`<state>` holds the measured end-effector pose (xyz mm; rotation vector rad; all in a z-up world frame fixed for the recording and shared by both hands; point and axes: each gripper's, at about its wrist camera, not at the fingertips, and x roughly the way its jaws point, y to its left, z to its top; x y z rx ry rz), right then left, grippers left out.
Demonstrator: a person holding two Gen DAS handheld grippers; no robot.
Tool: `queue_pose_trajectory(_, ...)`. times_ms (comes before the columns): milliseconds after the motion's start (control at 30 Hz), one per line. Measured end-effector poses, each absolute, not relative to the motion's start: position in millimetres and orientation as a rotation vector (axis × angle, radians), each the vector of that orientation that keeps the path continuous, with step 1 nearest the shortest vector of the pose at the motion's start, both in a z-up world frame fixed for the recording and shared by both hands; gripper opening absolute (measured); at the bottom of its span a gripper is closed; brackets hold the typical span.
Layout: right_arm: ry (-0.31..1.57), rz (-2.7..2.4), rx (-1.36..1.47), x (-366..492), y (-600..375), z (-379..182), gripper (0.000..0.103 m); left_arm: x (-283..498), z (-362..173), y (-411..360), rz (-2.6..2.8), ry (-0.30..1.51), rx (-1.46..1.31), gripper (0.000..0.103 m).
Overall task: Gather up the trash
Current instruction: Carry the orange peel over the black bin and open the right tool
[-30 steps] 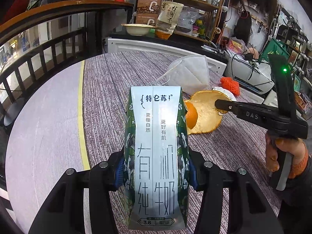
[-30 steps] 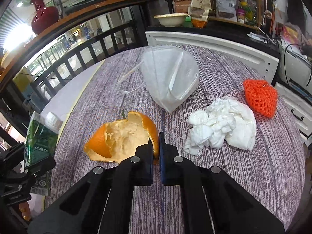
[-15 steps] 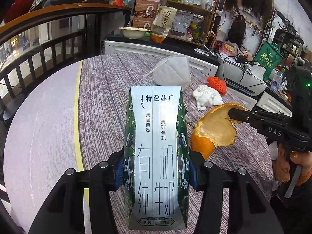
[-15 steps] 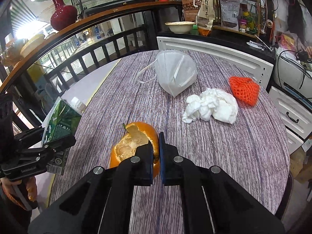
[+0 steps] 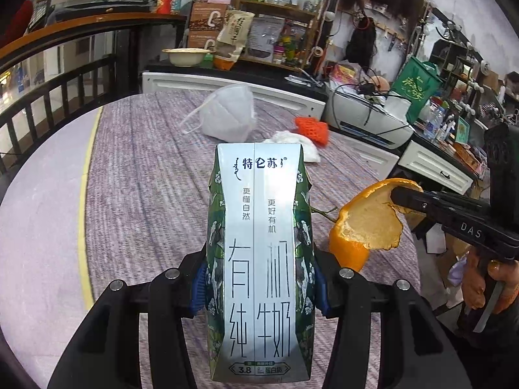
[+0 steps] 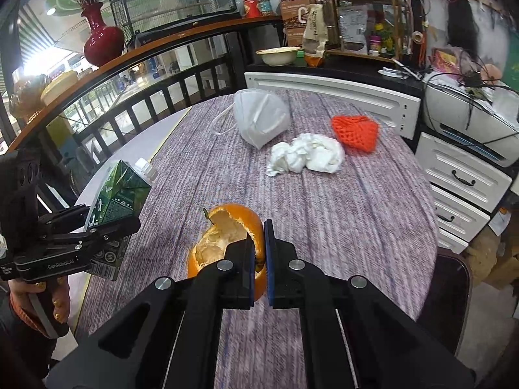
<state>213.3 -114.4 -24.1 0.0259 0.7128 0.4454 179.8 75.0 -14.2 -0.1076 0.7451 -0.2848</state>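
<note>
Milk carton [image 5: 261,259] upright, clamped btwn left claw [image 5: 259,283] pads, orange peel [image 6: 227,243] pinched in right claw [image 6: 259,256], both above table [image 6: 324,227].

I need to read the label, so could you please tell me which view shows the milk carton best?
The left wrist view: the carton faces it, print legible. The right wrist view shows only its green side at the left edge.

mask [image 6: 262,121] behind tissue wad [image 6: 306,157] on table [image 6: 356,227], net [image 6: 355,133] right
</note>
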Motion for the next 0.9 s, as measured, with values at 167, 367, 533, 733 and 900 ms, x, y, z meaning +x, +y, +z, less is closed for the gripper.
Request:
queue_pose_trajectory(167,0.700,0.377,0.072,201,-157,-23,0.006,178,-14,49,-0.348,0.748,-0.106,0.050)
queue_pose_trajectory(367,0.689,0.251,0.138,191,-218,-28,0.006,180,-11,16,-0.413,0.742,-0.099,0.050)
queue_pose_trajectory(533,0.701,0.121,0.196,183,-274,-41,0.006,182,-9,-9,-0.460,0.739,-0.089,0.050)
queue_pose_trajectory(733,0.758,-0.017,0.247,181,-327,-74,0.006,185,-8,-41,-0.519,0.740,-0.073,0.050)
queue_pose_trajectory(900,0.854,-0.098,0.240,201,-351,-117,0.006,188,-5,-66,-0.572,0.742,-0.067,0.050)
